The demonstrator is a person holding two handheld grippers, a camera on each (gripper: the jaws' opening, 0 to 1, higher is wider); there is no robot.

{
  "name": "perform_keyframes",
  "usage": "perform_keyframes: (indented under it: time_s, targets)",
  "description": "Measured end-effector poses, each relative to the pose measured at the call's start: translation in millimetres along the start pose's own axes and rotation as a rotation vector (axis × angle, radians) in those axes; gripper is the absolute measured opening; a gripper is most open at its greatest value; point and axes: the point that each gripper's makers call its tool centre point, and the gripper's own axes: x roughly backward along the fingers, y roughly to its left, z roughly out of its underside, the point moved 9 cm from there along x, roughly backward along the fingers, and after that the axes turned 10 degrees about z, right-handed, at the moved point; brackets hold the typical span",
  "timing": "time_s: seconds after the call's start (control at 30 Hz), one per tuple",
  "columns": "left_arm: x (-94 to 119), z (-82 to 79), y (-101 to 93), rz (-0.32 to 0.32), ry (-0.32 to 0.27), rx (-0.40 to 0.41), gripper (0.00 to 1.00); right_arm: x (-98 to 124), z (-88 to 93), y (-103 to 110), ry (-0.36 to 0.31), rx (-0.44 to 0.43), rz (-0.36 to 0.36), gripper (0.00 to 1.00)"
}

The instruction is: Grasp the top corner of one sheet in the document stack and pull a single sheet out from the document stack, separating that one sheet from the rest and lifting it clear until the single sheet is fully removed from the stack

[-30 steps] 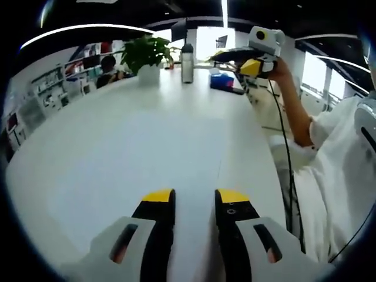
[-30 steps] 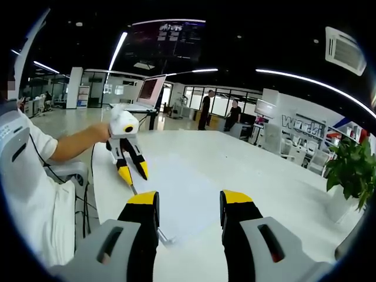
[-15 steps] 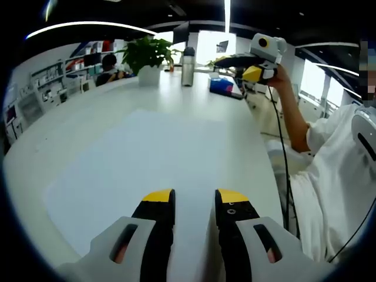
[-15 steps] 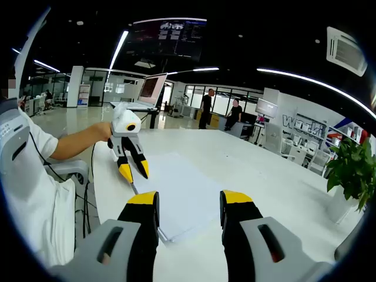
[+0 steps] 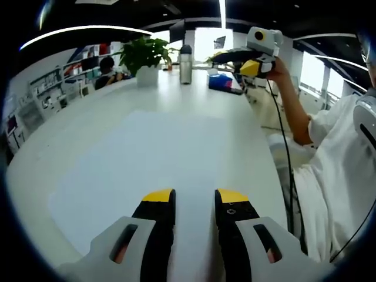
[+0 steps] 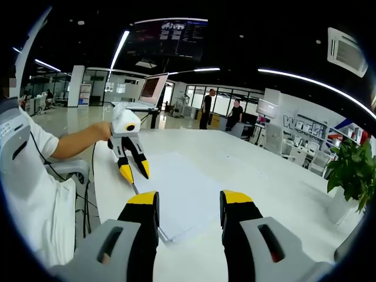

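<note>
In the left gripper view, the left tongs are held low over the flat white stack of paper sheets, their yellow-tipped black jaws parted by a narrow gap with nothing between them. The stack spreads out ahead of and under these jaws, flat on the long white desk. This low, hovering pose looks like readiness to steady the stack or to go for a corner, though no sheet is pinched yet. Bare desk runs on beyond the stack's far edge, and only at that far end stand a green potted plant in a white pot, a grey metal bottle and a small blue box, well apart from the paper.

In the right gripper view, the right tongs are raised above the desk, jaws apart and holding nothing. The stack's near corner lies just below and between them, its edges sharp against the desk. This looks like a good spot from which to drop onto a corner. The left tongs appear to their left, tips pointing down at the stack's left edge, close to the desk's near rim and the person's white sleeve. To the right the desk is open out to the plant, so a lifted sheet has free room that way.
</note>
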Motion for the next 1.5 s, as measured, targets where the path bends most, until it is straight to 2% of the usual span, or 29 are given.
perform_keyframes:
  time_s: [0.3, 0.83, 1.5]
  targets:
    - [0.0, 0.0, -1.1, 0.0, 0.003, -0.006, 0.28, -0.2, 0.0, 0.9, 0.002, 0.005, -0.007, 0.41]
    - [3.1, 3.2, 6.0, 0.055, -0.065, 0.088, 0.28, -1.1, 1.5, 2.3, 0.013, 0.014, -0.016, 0.41]
    - [2.9, 3.5, 6.4, 0.065, -0.078, 0.122, 0.28, -1.3, 1.3, 4.4, 0.013, 0.021, -0.021, 0.41]
